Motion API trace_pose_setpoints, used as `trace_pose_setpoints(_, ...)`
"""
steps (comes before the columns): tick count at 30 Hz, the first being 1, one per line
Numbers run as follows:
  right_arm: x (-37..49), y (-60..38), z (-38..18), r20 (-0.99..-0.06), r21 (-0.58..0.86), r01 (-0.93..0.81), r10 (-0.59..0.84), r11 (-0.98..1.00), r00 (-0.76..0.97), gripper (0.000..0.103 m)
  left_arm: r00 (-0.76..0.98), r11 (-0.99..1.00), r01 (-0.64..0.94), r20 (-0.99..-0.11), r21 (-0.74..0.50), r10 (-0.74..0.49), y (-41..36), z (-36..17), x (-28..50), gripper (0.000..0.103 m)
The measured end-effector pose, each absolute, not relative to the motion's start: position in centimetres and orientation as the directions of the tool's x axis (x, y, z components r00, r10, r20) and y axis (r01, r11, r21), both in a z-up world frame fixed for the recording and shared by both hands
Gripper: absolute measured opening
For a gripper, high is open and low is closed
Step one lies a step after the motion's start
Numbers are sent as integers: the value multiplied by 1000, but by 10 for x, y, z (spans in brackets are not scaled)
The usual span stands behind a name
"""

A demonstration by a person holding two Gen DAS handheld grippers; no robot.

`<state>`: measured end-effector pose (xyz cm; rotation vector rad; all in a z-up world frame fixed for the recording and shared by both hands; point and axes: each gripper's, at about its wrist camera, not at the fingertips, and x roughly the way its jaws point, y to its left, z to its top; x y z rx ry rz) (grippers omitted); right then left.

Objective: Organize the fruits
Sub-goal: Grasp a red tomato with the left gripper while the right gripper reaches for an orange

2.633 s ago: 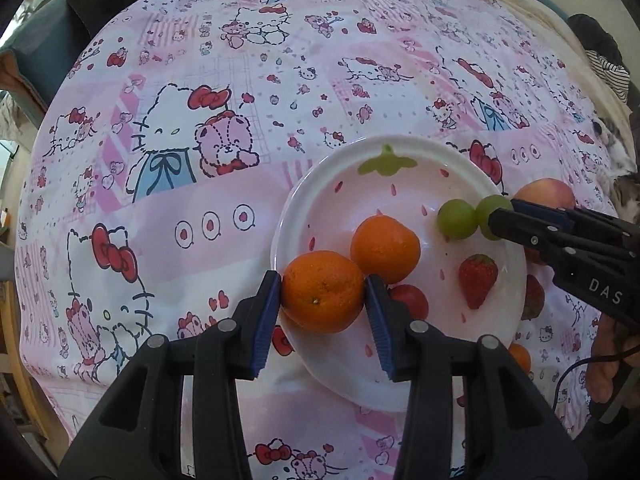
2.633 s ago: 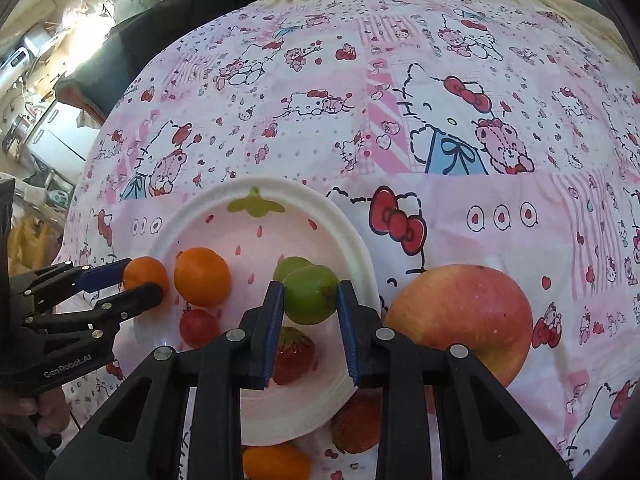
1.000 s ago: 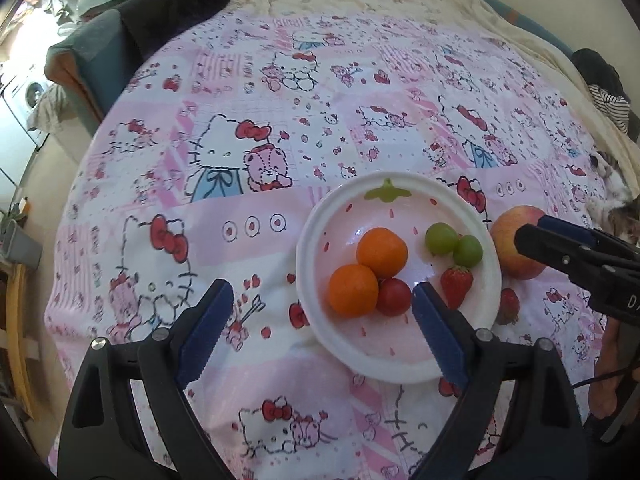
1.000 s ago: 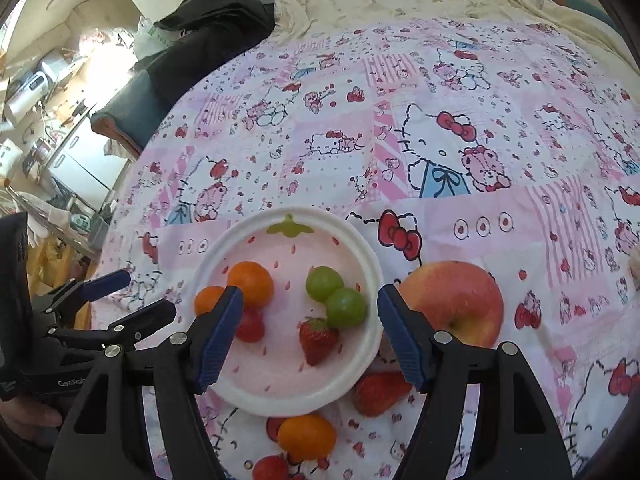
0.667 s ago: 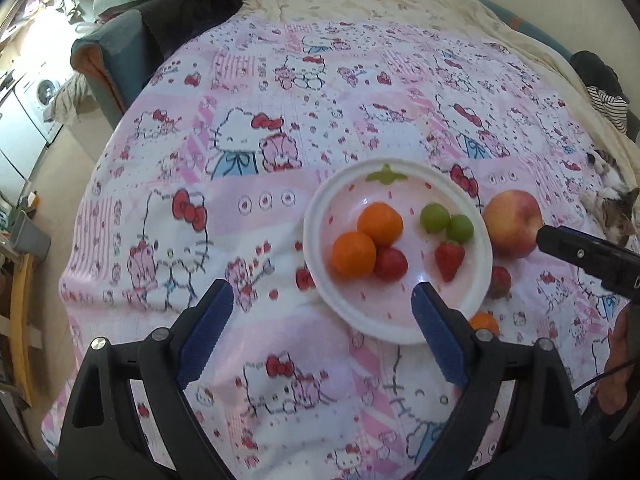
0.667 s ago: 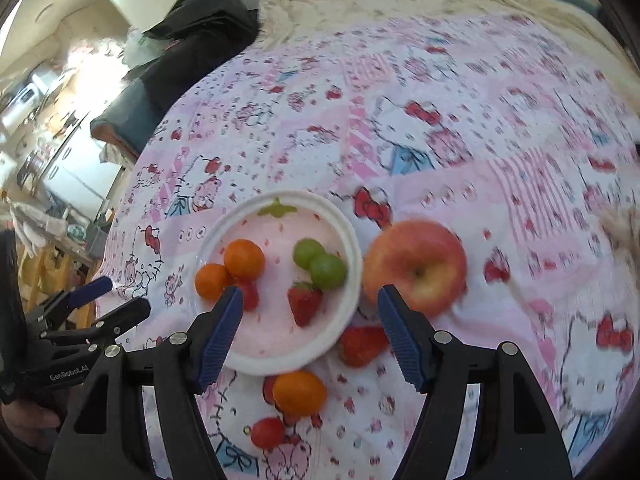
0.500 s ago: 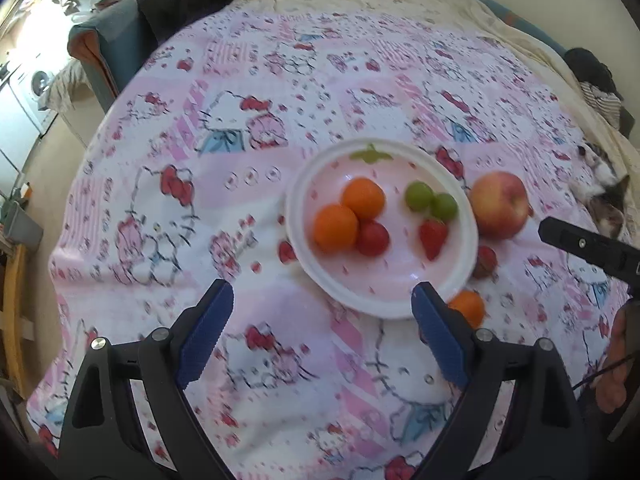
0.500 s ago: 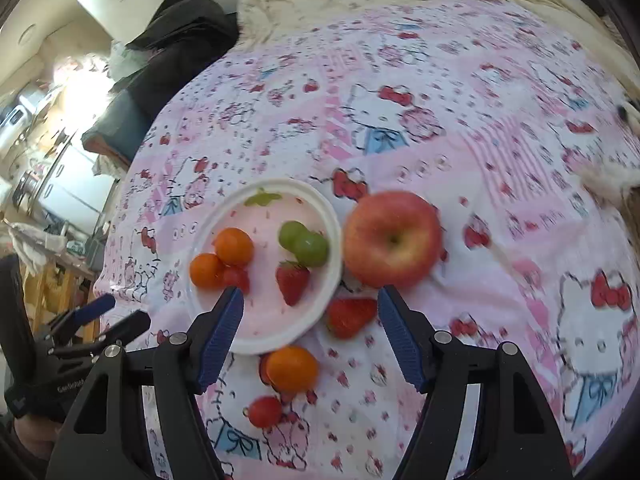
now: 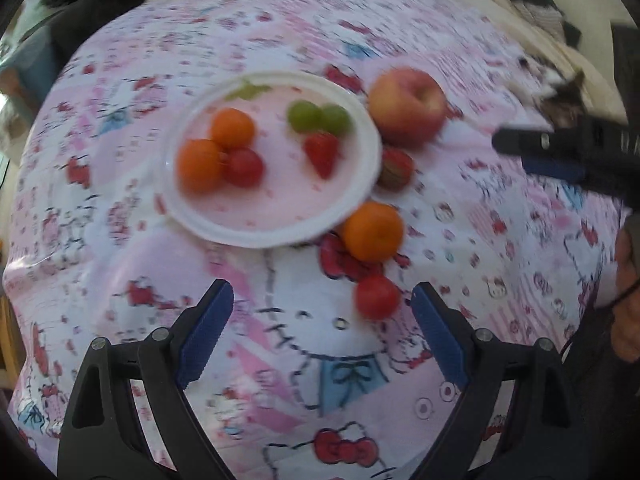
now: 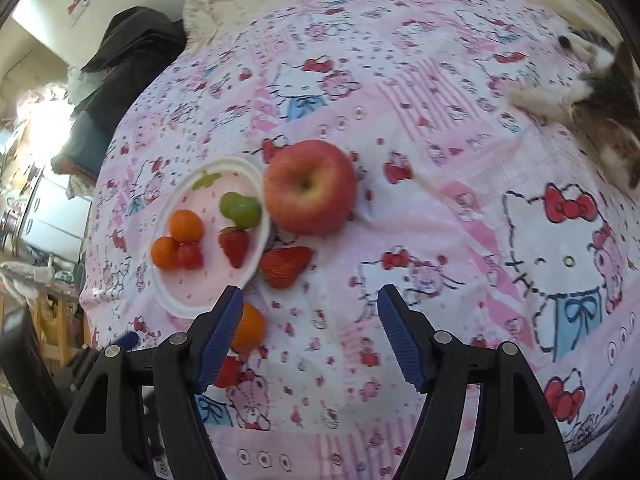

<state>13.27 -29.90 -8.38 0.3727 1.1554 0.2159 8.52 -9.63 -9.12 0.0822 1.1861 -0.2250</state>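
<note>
On the pink cartoon-print bedspread [image 10: 440,184], a white plate [image 9: 362,184] holding two oranges [image 9: 232,128], a cherry tomato [image 9: 244,167], two green grapes [image 9: 306,116] and one strawberry [image 9: 321,150]. Compared with a couple of seconds ago, no longer clamped on an orange and a grape: both fruits set down on the plate, both tools drawn back and swung toward the loose fruit.

Left hand-held gripper [image 9: 320,334] wide open and empty, hovering over the bedspread with the stray cherry tomato [image 9: 376,296] just inside its right blue pad and the loose orange [image 9: 372,231] a little beyond, touching the plate's near rim. Right hand-held gripper [image 10: 310,336] also open, somewhat narrower, nothing between its pads; in its view the loose strawberry [image 10: 285,266] just ahead beside the plate and the apple [image 10: 310,188] against the plate's far edge. Left-wrist view blurred, so fine contact hard to judge.

Judged from this: two placements finished, plate part-filled, four pieces left off it. Likely next targets the tomato or orange for the left, the strawberry for the right. Apple large against the remaining free space, so probably best last. A cat [image 10: 600,92] lying at the bedspread's edge, well apart from the fruit.
</note>
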Motion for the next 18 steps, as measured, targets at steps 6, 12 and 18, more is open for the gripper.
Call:
trace_pose_setpoints(6,131,-311,-88,-854,397,58,346,916,390,72,322,960,277,-937,-43,-135,-120,-107,88,72)
trace_pose_setpoints(12,130,-310,-90,-858,394,57,345,917,379,72,269,958,279,-952,-69,-146,-122,-124,95,41)
trace_pose_setpoints(18,133,-305,-93,-863,388,48,345,920,370,72,257,962,252,-951,-108,-174,-110,-124,98,24)
